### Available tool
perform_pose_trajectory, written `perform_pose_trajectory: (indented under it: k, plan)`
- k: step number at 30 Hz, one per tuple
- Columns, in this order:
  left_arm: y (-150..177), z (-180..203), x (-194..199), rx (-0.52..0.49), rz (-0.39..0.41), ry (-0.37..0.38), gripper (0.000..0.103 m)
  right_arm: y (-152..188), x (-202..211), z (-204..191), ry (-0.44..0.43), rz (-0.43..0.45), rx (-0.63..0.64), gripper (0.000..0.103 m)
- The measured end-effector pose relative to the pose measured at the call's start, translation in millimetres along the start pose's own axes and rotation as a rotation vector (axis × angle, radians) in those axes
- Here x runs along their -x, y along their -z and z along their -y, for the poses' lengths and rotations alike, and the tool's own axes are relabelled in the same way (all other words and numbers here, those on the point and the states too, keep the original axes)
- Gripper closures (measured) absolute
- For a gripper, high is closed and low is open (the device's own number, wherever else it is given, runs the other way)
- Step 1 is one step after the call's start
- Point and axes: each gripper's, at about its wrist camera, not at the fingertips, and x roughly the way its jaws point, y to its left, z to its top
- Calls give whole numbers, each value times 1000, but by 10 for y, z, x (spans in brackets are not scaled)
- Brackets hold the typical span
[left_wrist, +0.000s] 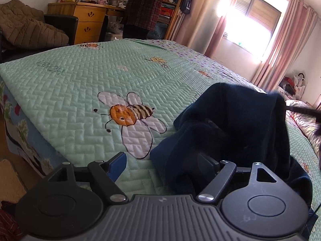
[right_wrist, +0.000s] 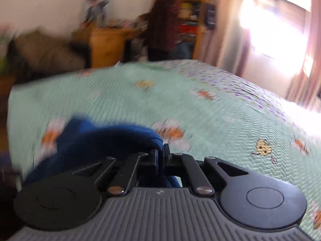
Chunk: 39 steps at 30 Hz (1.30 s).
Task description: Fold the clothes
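From your left wrist camera, your left gripper stands with its two jaws spread wide over the bed. One finger, with a blue pad, hangs over bare quilt; the other is partly sunk in the folds of the one dark navy garment, but nothing is pinched between them. That garment lies heaped on the quilt at the right of this view, with one edge lifted up toward the far right, where a thin dark piece of the other tool juts in at the frame edge. On the mint quilt you can count one large bee print just left of the garment and four smaller ones further back. Beyond the bed stand one wooden dresser, one person in a plaid shirt at the shelves, one brown padded coat on a dark chair, and one window with pink curtains either side.

From your right wrist camera, the picture is smeared with motion. Your right gripper has its jaws pressed together on a fold of the same blue garment, which trails away to the left and under the tool. The quilt, dresser, person and window show again, all blurred.
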Motion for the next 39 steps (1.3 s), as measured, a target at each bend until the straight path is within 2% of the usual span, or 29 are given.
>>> perform_pose_trajectory:
  k: [1, 3, 5, 7, 8, 10, 11, 12, 14, 17, 19, 20, 22, 23, 24, 25, 26, 28, 30, 32, 33, 35, 37, 39]
  plan:
    - [-1, 34, -10, -12, 6, 3, 23, -104, -75, 112, -12, -24, -51, 91]
    - [10, 98, -46, -28, 3, 14, 22, -117, -293, 195, 7, -115, -75, 70]
    - [41, 136, -63, -33, -13, 29, 22, 40, -344, 140, 157, -150, 4, 69]
    - [68, 171, -51, -51, -17, 48, 22, 239, -122, 81, 267, -96, 47, 68]
    - [70, 202, -39, -69, -13, 62, 22, 359, 84, 87, 259, -59, 9, 66]
    - [65, 284, -18, -108, 0, 91, 22, 652, 532, 111, 187, 3, -95, 54]
    - [59, 346, -14, -129, 7, 107, 22, 815, 744, 107, 146, 26, -141, 45]
    - [55, 417, -12, -149, 12, 121, 22, 989, 908, 59, 132, 27, -152, 42]
    - [54, 570, -6, -191, 24, 143, 21, 1327, 1141, -77, 166, -13, -128, 42]
    - [90, 781, 22, -241, 34, 171, 18, 1743, 1282, -218, 299, -98, -108, 42]
    - [121, 896, 40, -270, 28, 191, 18, 1980, 1406, -243, 442, -130, -37, 42]
    - [136, 948, 52, -284, 25, 200, 18, 2065, 1395, -190, 543, -156, 19, 43]
    - [160, 1028, 79, -300, 19, 213, 18, 2205, 1377, 67, 769, -194, 114, 44]
    - [171, 1053, 96, -305, 18, 215, 18, 2226, 1379, 265, 880, -207, 108, 44]
    - [183, 1075, 114, -310, 17, 217, 18, 2211, 1424, 464, 963, -223, 76, 46]
    - [192, 1092, 142, -316, 21, 214, 18, 2161, 1533, 601, 984, -213, 27, 49]
    - [200, 1101, 173, -321, 29, 211, 16, 2096, 1679, 634, 929, -159, -26, 50]
    - [206, 1108, 209, -323, 43, 197, 14, 2000, 1947, 529, 731, -26, -119, 47]
    - [199, 1144, 209, -323, 40, 194, 14, 1939, 1927, 263, 555, 14, -172, 36]
    - [203, 1204, 228, -338, 41, 201, 14, 1958, 1762, -67, 442, 29, -140, 35]
    - [207, 1242, 247, -353, 43, 205, 14, 1973, 1658, -220, 425, 32, -99, 35]
    - [214, 1318, 275, -397, 44, 215, 11, 2006, 1427, -417, 452, 11, -37, 35]
    - [217, 1397, 290, -453, 53, 216, 9, 1992, 1219, -416, 478, -22, -49, 35]
    - [191, 1483, 294, -497, 82, 208, 9, 1917, 1190, -309, 487, -11, -105, 35]
